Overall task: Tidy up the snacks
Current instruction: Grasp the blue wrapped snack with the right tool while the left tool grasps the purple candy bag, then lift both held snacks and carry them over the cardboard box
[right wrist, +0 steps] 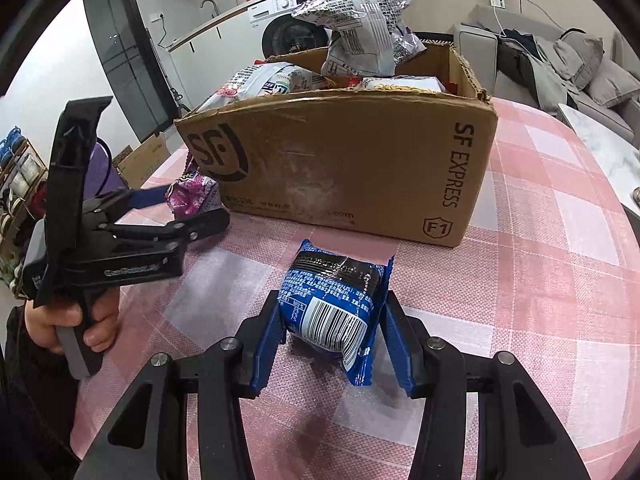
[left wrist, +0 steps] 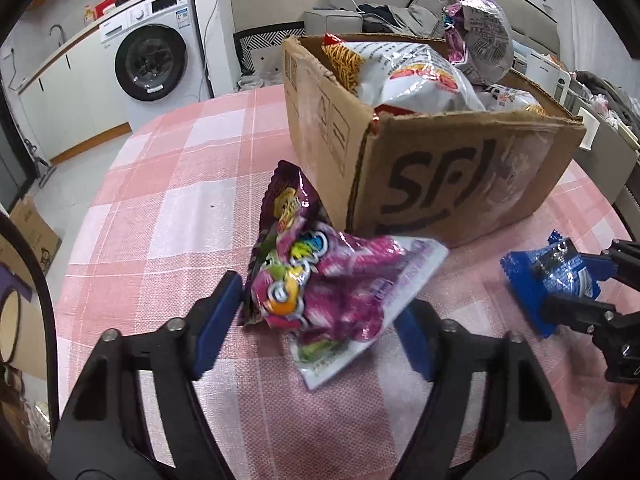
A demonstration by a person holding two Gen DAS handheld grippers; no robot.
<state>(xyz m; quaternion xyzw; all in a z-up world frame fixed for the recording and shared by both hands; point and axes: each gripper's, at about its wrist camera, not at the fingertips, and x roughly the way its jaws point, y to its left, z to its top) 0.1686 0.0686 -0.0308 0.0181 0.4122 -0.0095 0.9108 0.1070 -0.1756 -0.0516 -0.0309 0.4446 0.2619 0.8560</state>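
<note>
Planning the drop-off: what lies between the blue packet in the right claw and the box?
Only bare pink checked tablecloth separates the blue packet from the cardboard box, shown in the right wrist view.

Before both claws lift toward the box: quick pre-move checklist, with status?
1. Right claw pads pressing the blue foil snack packet: ok.
2. Left claw around the crumpled purple snack bag: bag sits between the pads, firm contact on both sides cannot tell.
3. Purple bag clear of the table: cannot tell.
4. Open brown cardboard box upright on the pink checked tablecloth: ok.
5. Room in the box: not ok, bags heap above the rim, a silver bag on top.
6. Claws apart from each other: ok.
</note>
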